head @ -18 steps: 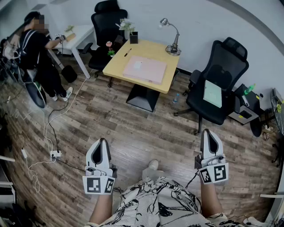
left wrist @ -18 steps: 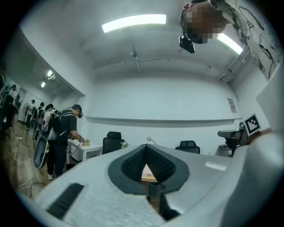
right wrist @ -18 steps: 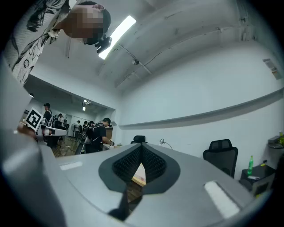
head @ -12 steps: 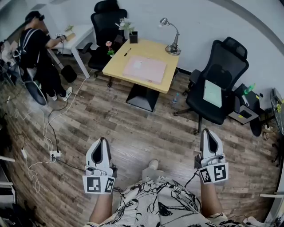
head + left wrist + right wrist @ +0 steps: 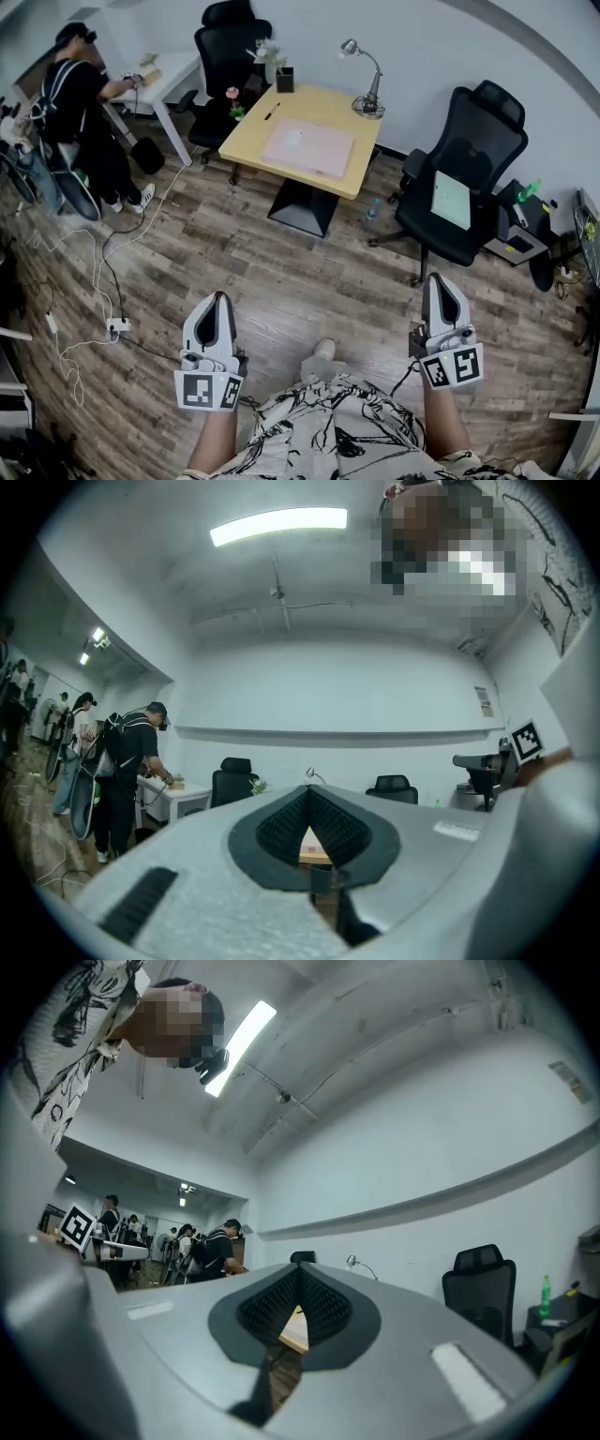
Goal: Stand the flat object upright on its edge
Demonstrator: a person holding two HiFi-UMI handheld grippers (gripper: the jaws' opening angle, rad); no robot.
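Pink flat object (image 5: 307, 148) lies unmoved far beyond my jaws; left gripper (image 5: 217, 300) and right gripper (image 5: 441, 281) stay closed, empty.

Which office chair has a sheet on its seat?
The chair right of the wooden table: pale green sheet on its seat; the far chair shows none.

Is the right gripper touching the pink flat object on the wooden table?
Apart. The head view shows the right gripper at the bottom, with wooden floor between it and the pink flat object on the table.
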